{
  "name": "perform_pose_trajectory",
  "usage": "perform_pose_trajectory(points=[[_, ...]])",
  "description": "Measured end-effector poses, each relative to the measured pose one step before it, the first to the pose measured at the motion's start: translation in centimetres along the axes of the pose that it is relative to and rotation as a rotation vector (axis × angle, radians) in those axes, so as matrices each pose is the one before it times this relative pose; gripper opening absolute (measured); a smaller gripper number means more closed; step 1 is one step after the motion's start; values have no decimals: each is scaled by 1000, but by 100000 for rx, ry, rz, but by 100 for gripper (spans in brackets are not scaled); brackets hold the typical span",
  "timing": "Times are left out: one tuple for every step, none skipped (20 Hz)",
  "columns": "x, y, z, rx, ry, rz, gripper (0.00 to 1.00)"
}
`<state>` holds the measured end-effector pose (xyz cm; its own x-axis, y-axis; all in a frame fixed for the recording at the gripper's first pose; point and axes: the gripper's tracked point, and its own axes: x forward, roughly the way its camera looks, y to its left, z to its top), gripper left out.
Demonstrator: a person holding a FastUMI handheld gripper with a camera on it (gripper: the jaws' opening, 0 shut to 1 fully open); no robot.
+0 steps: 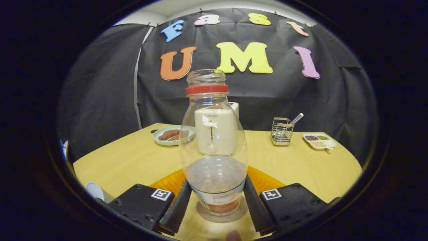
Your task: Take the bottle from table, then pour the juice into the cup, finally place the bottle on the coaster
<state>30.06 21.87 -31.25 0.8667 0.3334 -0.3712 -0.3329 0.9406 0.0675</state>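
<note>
A clear bottle (214, 147) with a red neck ring and no cap stands upright between my fingers. My gripper (216, 204) is shut on the bottle, with one finger pressing on each side of its lower body by the label. I see no juice in it. An orange coaster (265, 182) lies on the table just behind the bottle's base and shows on both sides of it. The base casts a round shadow on the wood in front of the coaster; whether it touches the table I cannot tell. A white cup rim (94, 190) peeks out beside my left finger.
Behind the bottle stands a white appliance (234, 108). A plate of brown food (172, 135) sits at the back left. At the back right are a wire holder with a utensil (282, 131) and a white divided dish (319, 141). The wooden table (133, 157) ends at the black cloth wall.
</note>
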Motion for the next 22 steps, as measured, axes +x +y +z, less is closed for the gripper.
perform_pose_trajectory(points=[[-91,-96,-136,127,18,-365,83],[56,-136,-92,798,372,-65,84],[-123,-146,-294,622,719,-175,84],[25,-38,-100,617,492,-150,90],[-48,-58,-124,800,-68,-273,93],[-74,-194,-2,597,-95,-617,96],[-84,-10,-61,742,-128,-356,98],[-196,-71,254,1283,-523,-589,100],[-344,-4,200,618,-991,-678,100],[-324,24,492,687,-1598,-716,100],[-464,183,456,316,-1337,-391,100],[-404,179,677,-202,-1752,-272,100],[-575,138,758,-763,-2109,-725,100],[-475,144,1145,-1525,-2671,-505,100],[-581,158,857,-1002,-2096,-543,100],[-515,203,1009,229,-2303,-134,100],[-624,180,882,333,-1756,-148,100],[-630,234,1319,207,-1818,-112,100],[-666,262,1256,188,-2093,-126,100],[-643,142,1219,-1119,-792,-286,100],[-1022,97,1039,-362,-1690,-413,100],[-818,34,1411,151,-1452,-600,100]])
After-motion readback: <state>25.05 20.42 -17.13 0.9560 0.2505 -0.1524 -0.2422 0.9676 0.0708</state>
